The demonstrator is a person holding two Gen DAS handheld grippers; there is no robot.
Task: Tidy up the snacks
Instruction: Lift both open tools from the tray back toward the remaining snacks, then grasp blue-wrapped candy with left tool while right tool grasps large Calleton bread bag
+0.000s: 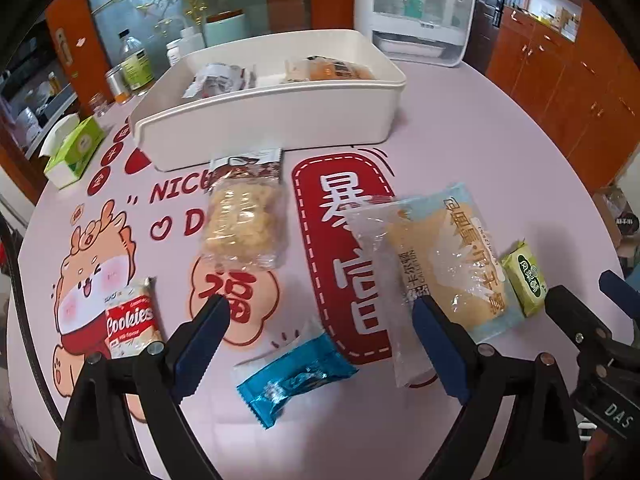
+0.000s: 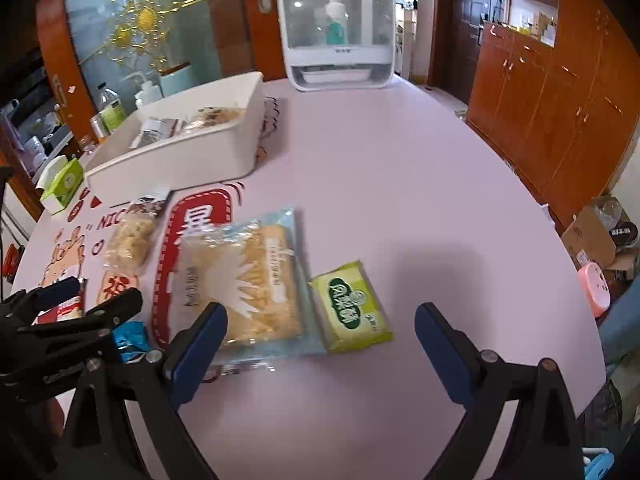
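Note:
A white bin (image 1: 272, 120) at the back of the table holds a few snack packs; it also shows in the right wrist view (image 2: 176, 160). Loose on the table lie a puffed-snack bag (image 1: 244, 220), a large bread pack (image 1: 440, 264), a green pastry pack (image 1: 526, 278), a blue wrapper (image 1: 294, 376) and a red cookies pack (image 1: 130, 318). My left gripper (image 1: 320, 344) is open and empty above the blue wrapper. My right gripper (image 2: 320, 348) is open and empty, just before the bread pack (image 2: 248, 280) and green pack (image 2: 350, 306).
A green tissue box (image 1: 74, 152) and bottles (image 1: 134, 64) stand at the table's left back edge. A white appliance (image 2: 336, 36) stands at the far end. Wooden cabinets (image 2: 560, 92) line the right. Cardboard boxes (image 2: 592, 236) sit on the floor.

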